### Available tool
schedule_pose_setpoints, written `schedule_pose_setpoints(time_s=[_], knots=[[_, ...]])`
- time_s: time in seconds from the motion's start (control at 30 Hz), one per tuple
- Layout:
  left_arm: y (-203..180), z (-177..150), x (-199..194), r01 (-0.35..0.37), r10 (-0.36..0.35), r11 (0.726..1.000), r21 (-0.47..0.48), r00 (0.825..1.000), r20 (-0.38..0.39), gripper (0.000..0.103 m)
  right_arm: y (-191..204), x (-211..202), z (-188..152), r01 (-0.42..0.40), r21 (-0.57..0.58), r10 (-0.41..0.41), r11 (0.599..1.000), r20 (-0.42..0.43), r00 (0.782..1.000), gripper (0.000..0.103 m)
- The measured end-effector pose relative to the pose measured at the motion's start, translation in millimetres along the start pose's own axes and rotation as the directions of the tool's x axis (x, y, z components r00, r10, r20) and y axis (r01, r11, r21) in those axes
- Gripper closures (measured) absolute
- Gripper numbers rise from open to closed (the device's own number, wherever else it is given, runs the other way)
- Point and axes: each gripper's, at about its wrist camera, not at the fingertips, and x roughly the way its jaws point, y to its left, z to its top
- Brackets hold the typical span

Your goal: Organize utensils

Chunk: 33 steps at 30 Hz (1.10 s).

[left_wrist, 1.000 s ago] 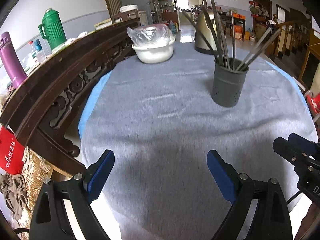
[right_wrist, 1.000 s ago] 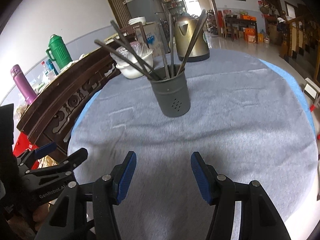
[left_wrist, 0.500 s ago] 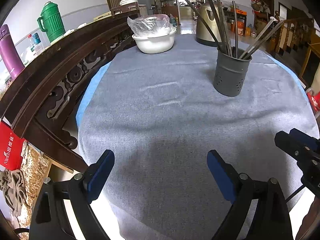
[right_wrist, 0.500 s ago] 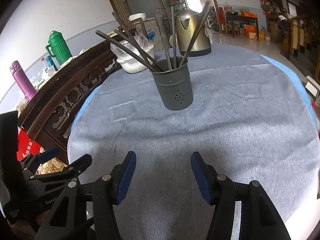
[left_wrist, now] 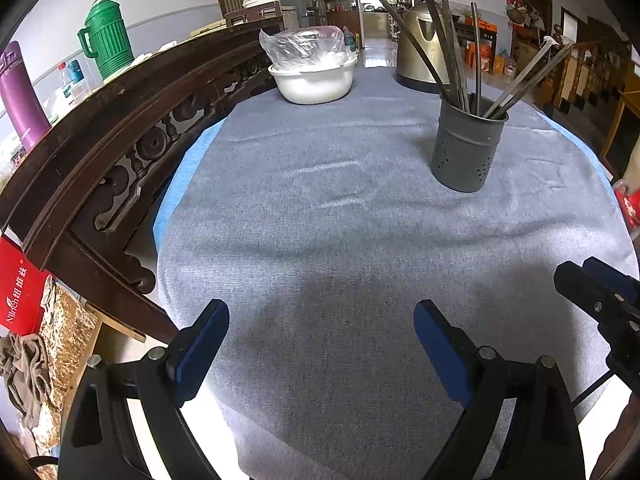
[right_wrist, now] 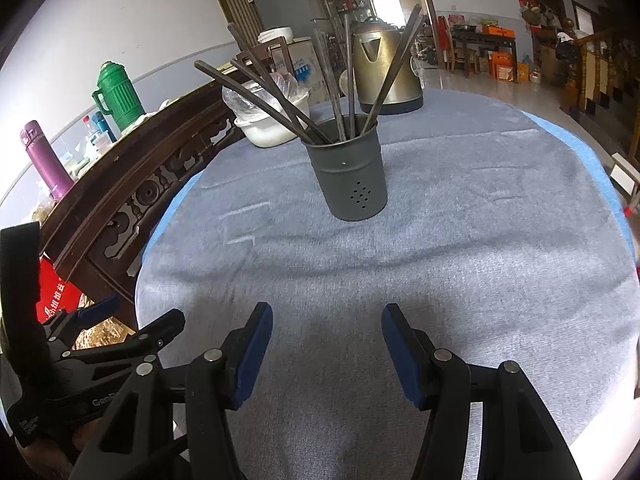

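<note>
Three vessels on table: holder, bowl, kettle.
Table (left_wrist: 340, 240): round, under a grey cloth with a blue layer showing at its left and right edges.
Utensil holder (right_wrist: 350, 172): dark grey perforated cylinder, upright on the cloth towards the far right of the table, apart from both grippers.
Utensils (right_wrist: 348, 92): several long dark sticks, chopstick-like, standing in the holder and fanning outward over its rim.
White bowl (left_wrist: 314, 80): at the far edge, covered with clear plastic film.
Metal kettle (right_wrist: 386, 68): at the far edge, behind the holder.
Carved wooden rail (left_wrist: 120, 136): dark, runs along the table's left edge.
Beyond the rail: green thermos (left_wrist: 106, 38), purple flask (left_wrist: 20, 96).
Room: white walls, open doorway and shelves at the back, wall clock, framed picture.
Left gripper (left_wrist: 320, 320): blue-padded fingers wide apart, nothing between them, above the near edge of the cloth.
Right gripper (right_wrist: 326, 320): fingers apart at a middling gap, nothing held, above the near edge.
Pose: both grippers tilt downward towards the cloth, side by side, each visible in the other's view.
</note>
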Motion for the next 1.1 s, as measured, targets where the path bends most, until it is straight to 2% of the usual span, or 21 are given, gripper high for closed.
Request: schedule_pose_setpoints(time_s=[0.53,0.87,1.1], knots=[[8.0,-3.6,-12.7,0.012,-0.011,1.000,-0.013,1.000,0.025,0.009,11.0,-12.6,0.3,0.006,-0.025,-0.006,1.000,0.024,1.000,0.041],[12.3,-0.6,-34.0,0.032,-0.032,0.999,-0.005,0.997,0.074,0.009,17.7,-42.6,8.3,0.043,-0.030,-0.039,0.999,0.115,0.993,0.041],[10.9,11.6,-53.2,0.043,-0.046,0.999,0.023,0.991,0.123,0.009,22.1,-58.3,14.7,0.060,-0.027,-0.055,0.998,0.149,0.987,0.041]])
